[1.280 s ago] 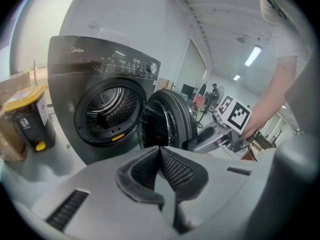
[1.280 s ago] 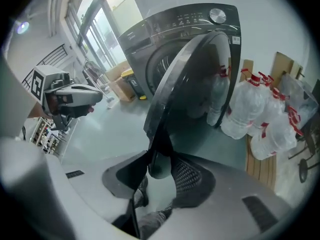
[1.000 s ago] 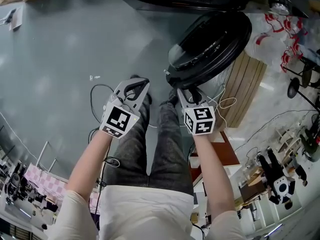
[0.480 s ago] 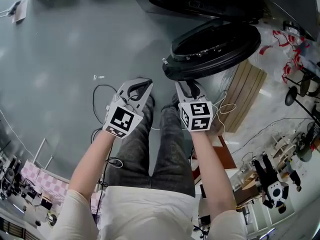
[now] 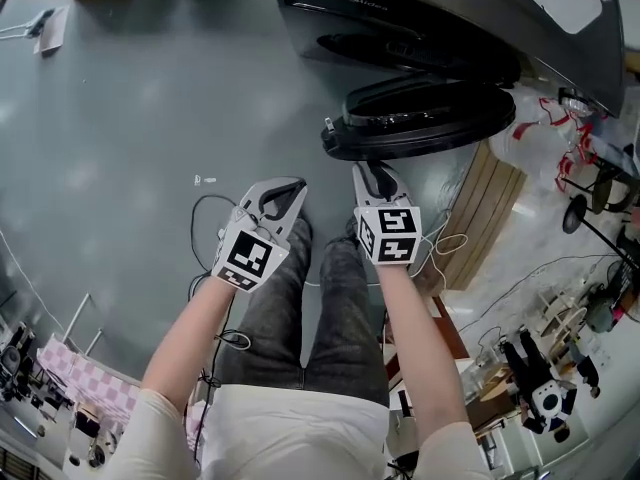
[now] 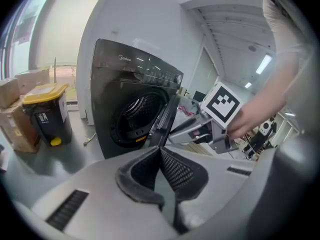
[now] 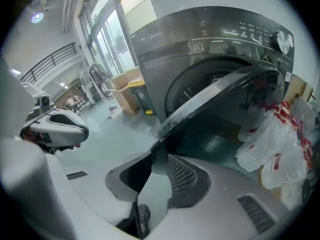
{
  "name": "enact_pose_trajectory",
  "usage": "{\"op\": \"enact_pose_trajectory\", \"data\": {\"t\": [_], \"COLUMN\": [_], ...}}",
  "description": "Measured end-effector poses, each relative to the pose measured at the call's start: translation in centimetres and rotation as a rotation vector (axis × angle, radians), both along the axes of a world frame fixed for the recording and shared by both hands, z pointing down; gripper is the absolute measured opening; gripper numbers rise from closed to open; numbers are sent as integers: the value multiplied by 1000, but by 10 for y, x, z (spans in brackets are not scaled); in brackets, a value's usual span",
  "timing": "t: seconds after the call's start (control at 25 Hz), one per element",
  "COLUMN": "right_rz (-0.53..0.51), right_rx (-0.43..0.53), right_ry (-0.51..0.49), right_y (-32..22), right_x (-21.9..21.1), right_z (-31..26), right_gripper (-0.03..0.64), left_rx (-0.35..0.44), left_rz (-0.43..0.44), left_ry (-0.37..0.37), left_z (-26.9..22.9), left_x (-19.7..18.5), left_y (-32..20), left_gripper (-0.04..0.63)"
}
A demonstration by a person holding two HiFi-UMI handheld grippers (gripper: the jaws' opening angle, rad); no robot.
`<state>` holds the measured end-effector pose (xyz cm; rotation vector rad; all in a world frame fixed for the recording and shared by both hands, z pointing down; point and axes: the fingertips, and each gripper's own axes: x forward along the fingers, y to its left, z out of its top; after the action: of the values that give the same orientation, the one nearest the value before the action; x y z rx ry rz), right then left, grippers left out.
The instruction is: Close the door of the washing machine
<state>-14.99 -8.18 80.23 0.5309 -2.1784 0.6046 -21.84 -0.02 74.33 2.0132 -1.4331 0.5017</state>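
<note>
Left gripper (image 5: 295, 188) on outstretched left forearm (image 5: 190, 318), jaws tip to tip, nothing between, right gripper (image 5: 370, 173) alongside on right forearm (image 5: 425, 338) — jaws just been closing, narrow gap left, door edge (image 7: 210, 96) at their tips.

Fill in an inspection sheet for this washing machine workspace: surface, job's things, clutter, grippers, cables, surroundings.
Surface: grey glossy floor.
Job's things: dark washing machine; its round door partly open, drum visible.
Clutter: yellow-lidded bin, cardboard boxes, plastic bottles and a wooden pallet beside the machine.
Grippers: left gripper shut, empty, apart from the door; right gripper at the door's rim, jaws have just been closing with the rim between them, grip unconfirmed.
Cables: black cable looped on the floor; white cable near the pallet.
Surroundings: tall windows; benches with equipment.
</note>
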Motion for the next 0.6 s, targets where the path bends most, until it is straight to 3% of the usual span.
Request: {"op": "enact_pose_trajectory", "data": {"t": [0.6], "right_rz": [0], "right_rx": [92], "right_ry": [-92], "right_y": [-66], "right_x": [-72], "right_z": [-16], "right_gripper": [89], "left_rx": [36], "left_rz": [-121], "left_ry": [0], "left_z": [-13], "left_x": [-24], "left_y": [-26], "left_gripper": [9]}}
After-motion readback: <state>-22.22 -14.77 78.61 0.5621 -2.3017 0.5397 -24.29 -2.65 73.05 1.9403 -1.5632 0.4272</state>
